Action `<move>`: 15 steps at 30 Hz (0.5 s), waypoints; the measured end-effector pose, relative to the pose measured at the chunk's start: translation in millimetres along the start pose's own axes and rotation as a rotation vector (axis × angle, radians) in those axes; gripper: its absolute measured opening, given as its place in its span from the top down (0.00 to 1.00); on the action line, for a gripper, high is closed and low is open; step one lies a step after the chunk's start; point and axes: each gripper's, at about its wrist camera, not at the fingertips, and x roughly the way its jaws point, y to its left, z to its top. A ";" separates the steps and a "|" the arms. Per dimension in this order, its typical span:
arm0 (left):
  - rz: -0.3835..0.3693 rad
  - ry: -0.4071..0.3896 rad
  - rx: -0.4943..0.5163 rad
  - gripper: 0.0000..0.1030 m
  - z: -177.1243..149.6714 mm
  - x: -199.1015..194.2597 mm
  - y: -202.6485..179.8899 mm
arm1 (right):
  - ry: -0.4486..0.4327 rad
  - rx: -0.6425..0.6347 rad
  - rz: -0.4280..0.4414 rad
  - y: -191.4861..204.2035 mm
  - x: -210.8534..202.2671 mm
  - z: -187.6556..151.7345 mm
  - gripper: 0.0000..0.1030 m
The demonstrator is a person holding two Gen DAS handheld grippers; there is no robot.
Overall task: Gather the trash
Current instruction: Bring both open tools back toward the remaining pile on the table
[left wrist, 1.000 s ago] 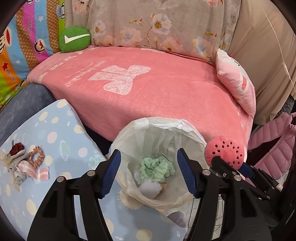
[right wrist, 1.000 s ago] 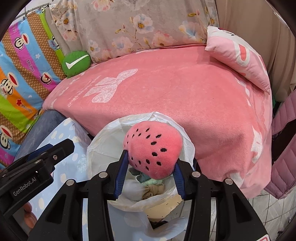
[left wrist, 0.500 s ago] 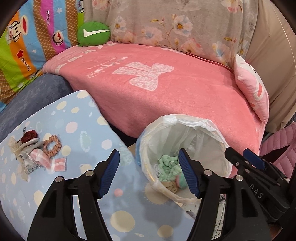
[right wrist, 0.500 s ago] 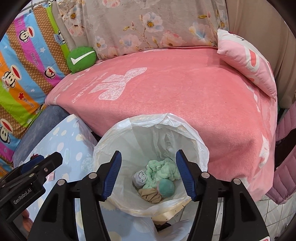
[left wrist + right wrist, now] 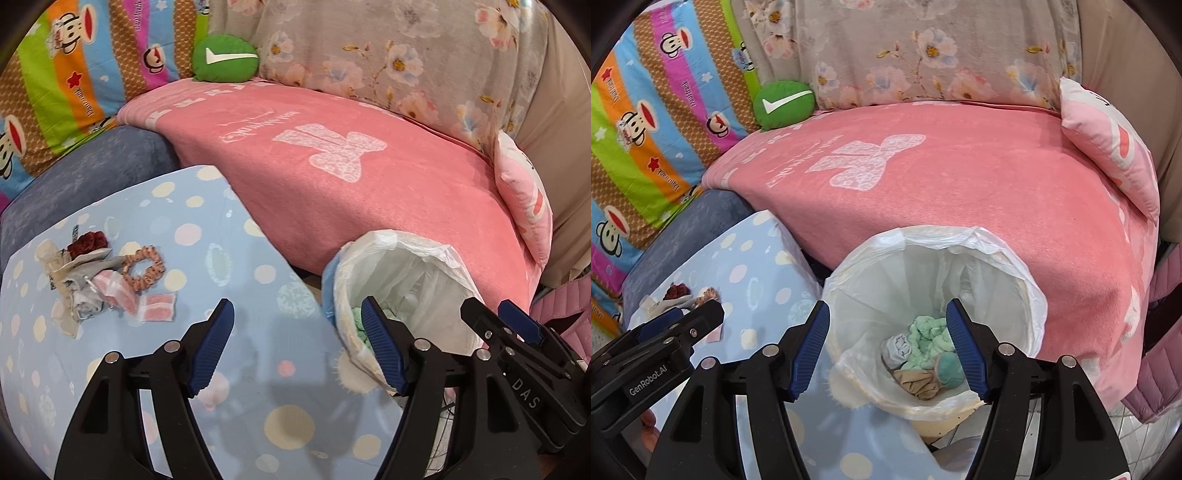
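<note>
The pink toy is gone from the right gripper (image 5: 886,345); its fingers have spread wide above the bin (image 5: 1030,291).

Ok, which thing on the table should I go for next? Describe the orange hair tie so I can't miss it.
Start at the pale blue dotted tablecloth left of the lined bin. Near its far left edge lies a small heap of scraps. The hair tie sits at the heap's right side: a ruffled orange ring with an open centre, unlike the dark red bunch or flat pink-striped wrappers.
</note>
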 end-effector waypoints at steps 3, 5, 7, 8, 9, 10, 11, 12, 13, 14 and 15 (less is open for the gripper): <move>0.016 -0.005 -0.030 0.31 -2.9 -5.1 18.1 | 0.003 -0.026 0.014 16.6 -0.6 -2.6 0.38; 0.028 -0.005 -0.050 0.31 -5.4 -7.8 31.3 | 0.007 -0.046 0.025 30.3 -1.0 -4.9 0.38; 0.042 -0.004 -0.069 0.31 -7.5 -10.0 44.2 | 0.010 -0.064 0.038 42.7 -0.8 -7.2 0.38; 0.052 -0.004 -0.080 0.31 -9.5 -11.4 52.4 | 0.013 -0.073 0.044 49.3 -0.6 -8.7 0.38; 0.059 -0.004 -0.091 0.30 -11.5 -13.1 60.3 | 0.016 -0.082 0.050 56.1 -0.3 -10.4 0.38; 0.069 -0.005 -0.101 0.29 -13.0 -14.5 67.8 | 0.018 -0.091 0.056 62.6 -0.5 -12.4 0.38; 0.079 -0.005 -0.109 0.26 -13.9 -15.4 74.0 | 0.020 -0.100 0.060 69.2 -0.4 -14.1 0.38; 0.091 -0.008 -0.121 0.26 -15.6 -17.5 83.9 | 0.022 -0.111 0.065 77.0 0.1 -16.1 0.38; 0.099 -0.009 -0.131 0.25 -17.0 -19.1 91.9 | 0.024 -0.117 0.070 83.0 0.6 -18.0 0.38; 0.107 -0.008 -0.141 0.25 -17.9 -20.0 98.9 | 0.028 -0.126 0.079 90.8 1.1 -20.5 0.38; 0.116 -0.008 -0.154 0.25 -19.4 -21.4 108.0 | 0.031 -0.134 0.085 96.7 2.4 -21.5 0.38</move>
